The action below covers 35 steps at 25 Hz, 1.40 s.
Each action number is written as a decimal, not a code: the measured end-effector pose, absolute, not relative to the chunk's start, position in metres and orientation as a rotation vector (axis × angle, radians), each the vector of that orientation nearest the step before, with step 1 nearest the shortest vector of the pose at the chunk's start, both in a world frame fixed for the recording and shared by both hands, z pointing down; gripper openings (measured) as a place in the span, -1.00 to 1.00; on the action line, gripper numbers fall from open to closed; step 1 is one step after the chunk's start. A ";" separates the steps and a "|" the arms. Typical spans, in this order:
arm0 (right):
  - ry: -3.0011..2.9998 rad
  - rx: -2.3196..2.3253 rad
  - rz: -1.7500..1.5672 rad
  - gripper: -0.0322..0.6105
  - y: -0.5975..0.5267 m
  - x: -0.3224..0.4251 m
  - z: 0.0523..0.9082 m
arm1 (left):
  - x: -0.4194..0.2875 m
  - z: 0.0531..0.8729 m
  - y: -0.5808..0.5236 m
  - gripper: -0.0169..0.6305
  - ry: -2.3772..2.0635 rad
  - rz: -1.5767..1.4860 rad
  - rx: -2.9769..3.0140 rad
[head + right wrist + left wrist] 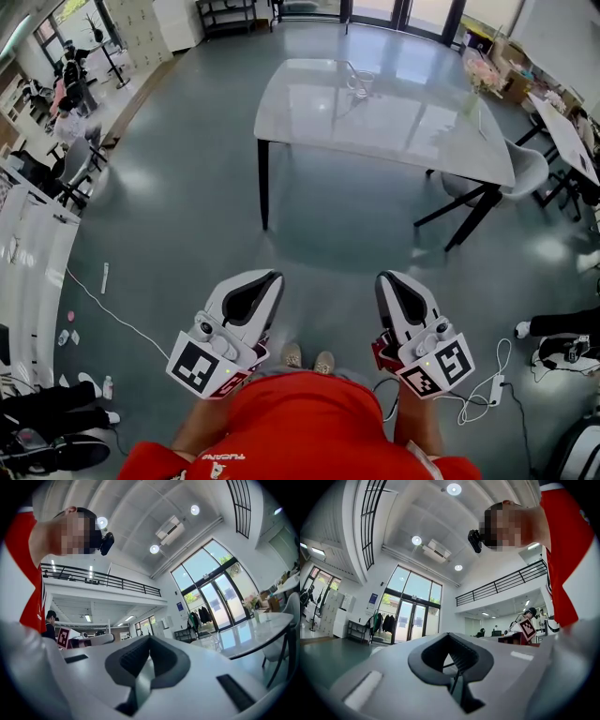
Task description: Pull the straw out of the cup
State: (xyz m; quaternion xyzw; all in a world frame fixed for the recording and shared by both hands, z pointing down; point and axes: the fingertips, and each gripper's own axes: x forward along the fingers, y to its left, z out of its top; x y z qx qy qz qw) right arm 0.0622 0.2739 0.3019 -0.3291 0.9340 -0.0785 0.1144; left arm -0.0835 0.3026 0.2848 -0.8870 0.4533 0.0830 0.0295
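A clear cup (360, 85) stands far off on the glossy white table (309, 112); it is too small to make out a straw. The left gripper (271, 279) and the right gripper (388, 279) are held side by side close to the person's body, pointing toward the table and well short of it. Both have their white jaws closed together with nothing between them. In the left gripper view the gripper (449, 637) faces glass doors. In the right gripper view the gripper (150, 640) has the table (262, 627) off to its right.
A vase of flowers (476, 82) stands at the table's right end. Chairs (525, 173) sit beyond it. Grey floor lies between the person and the table. Cables (487, 389) trail on the floor at right, and desks and clutter (37, 234) line the left wall.
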 end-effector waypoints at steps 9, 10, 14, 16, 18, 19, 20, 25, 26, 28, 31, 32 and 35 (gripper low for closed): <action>2.744 -0.979 -0.179 -0.90 0.266 0.079 0.295 | -0.069 0.284 0.289 -0.93 1.390 0.246 -2.734; 2.748 -0.977 -0.168 -0.89 0.265 0.082 0.294 | -0.065 0.282 0.286 -0.93 1.388 0.246 -2.730; 2.755 -0.950 -0.144 -0.90 0.256 0.095 0.290 | -0.044 0.277 0.274 -0.93 1.372 0.245 -2.712; 2.759 -0.939 -0.136 -0.90 0.251 0.100 0.289 | -0.035 0.276 0.268 -0.93 1.367 0.249 -2.709; 2.763 -0.931 -0.129 -0.90 0.246 0.103 0.289 | -0.028 0.277 0.263 -0.93 1.369 0.252 -2.707; 2.763 -0.927 -0.128 -0.90 0.243 0.105 0.288 | -0.026 0.277 0.259 -0.93 1.370 0.252 -2.707; 2.763 -0.925 -0.127 -0.90 0.240 0.107 0.288 | -0.023 0.276 0.255 -0.93 1.370 0.252 -2.706; 2.771 -0.935 -0.114 -0.90 0.217 0.112 0.289 | -0.016 0.274 0.228 -0.93 1.350 0.266 -2.703; 2.770 -0.939 -0.110 -0.90 0.211 0.113 0.290 | -0.014 0.275 0.222 -0.93 1.346 0.268 -2.705; 2.771 -0.952 -0.109 -0.90 0.200 0.114 0.292 | -0.013 0.278 0.209 -0.93 1.338 0.272 -2.713; 2.774 -0.977 -0.110 -0.90 0.180 0.114 0.296 | -0.013 0.282 0.186 -0.93 1.324 0.276 -2.727; 2.773 -0.986 -0.107 -0.90 0.172 0.113 0.297 | -0.014 0.282 0.178 -0.93 1.318 0.278 -2.729; 2.771 -1.011 -0.096 -0.90 0.143 0.110 0.295 | -0.018 0.281 0.147 -0.93 1.302 0.283 -2.732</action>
